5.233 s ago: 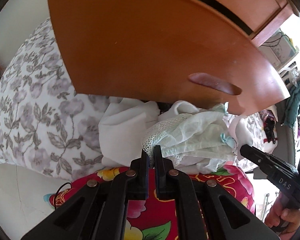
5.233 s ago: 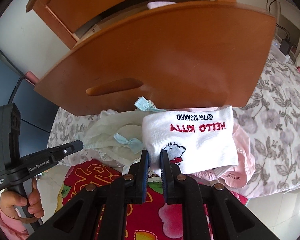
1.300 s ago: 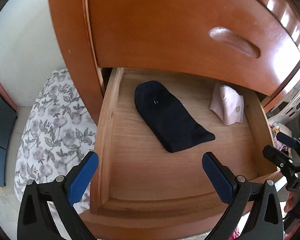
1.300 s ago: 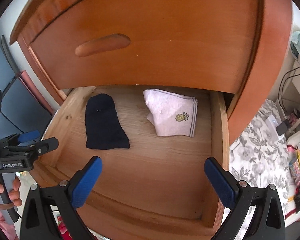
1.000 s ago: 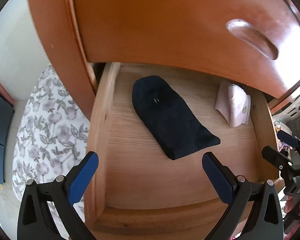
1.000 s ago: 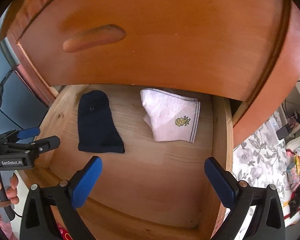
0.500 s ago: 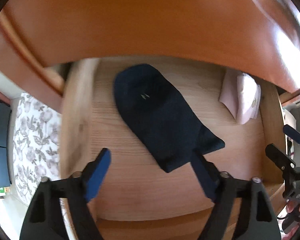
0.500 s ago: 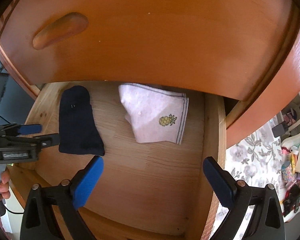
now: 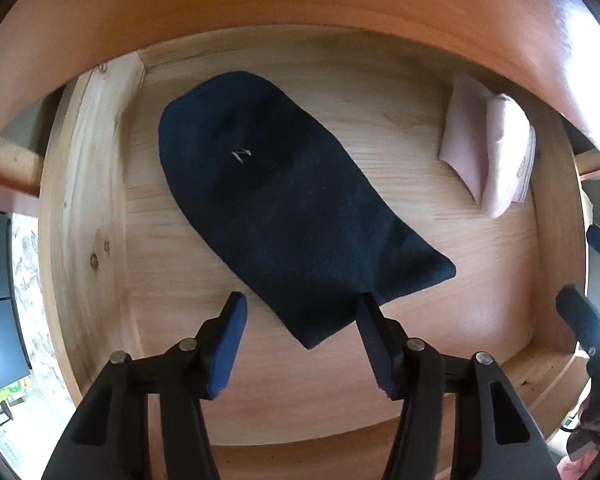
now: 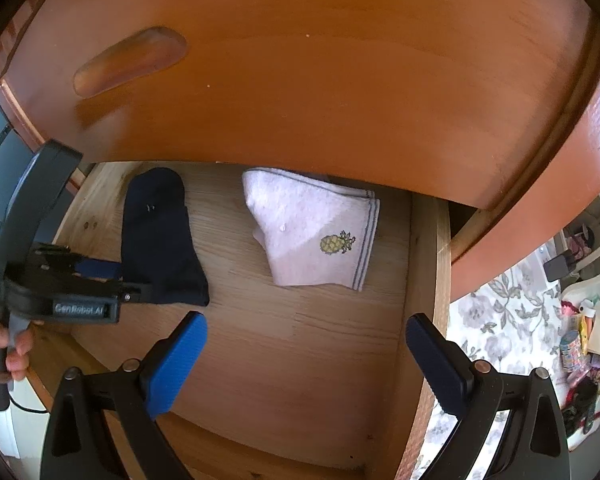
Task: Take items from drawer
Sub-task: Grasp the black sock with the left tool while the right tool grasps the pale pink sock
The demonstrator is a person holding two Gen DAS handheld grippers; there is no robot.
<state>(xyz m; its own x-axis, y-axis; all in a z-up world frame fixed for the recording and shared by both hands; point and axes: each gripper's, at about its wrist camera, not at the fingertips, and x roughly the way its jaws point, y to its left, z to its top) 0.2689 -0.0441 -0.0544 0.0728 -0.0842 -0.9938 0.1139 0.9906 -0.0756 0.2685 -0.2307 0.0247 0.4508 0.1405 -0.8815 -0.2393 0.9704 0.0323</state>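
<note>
Dark navy sock (image 9: 284, 208) lies flat on the wooden drawer (image 9: 84, 208) floor, left gripper (image 9: 300, 312) half open around its cuff. Pink folded sock (image 10: 316, 232) rests apart at the right; right gripper (image 10: 306, 334) hovers wide open, empty.

**Two items in the open drawer**

In the drawer (image 10: 424, 248) a sock (image 9: 284, 200) lies flat on the left half of the floor, slanting toward the front. A folded cloth (image 10: 312, 236) lies to its right, near the right wall and partly under the drawer above (well apart from the sock). The left tool (image 9: 300, 316) straddles the sock's near end. The right tool (image 10: 304, 344) is at the front, before the cloth.
</note>
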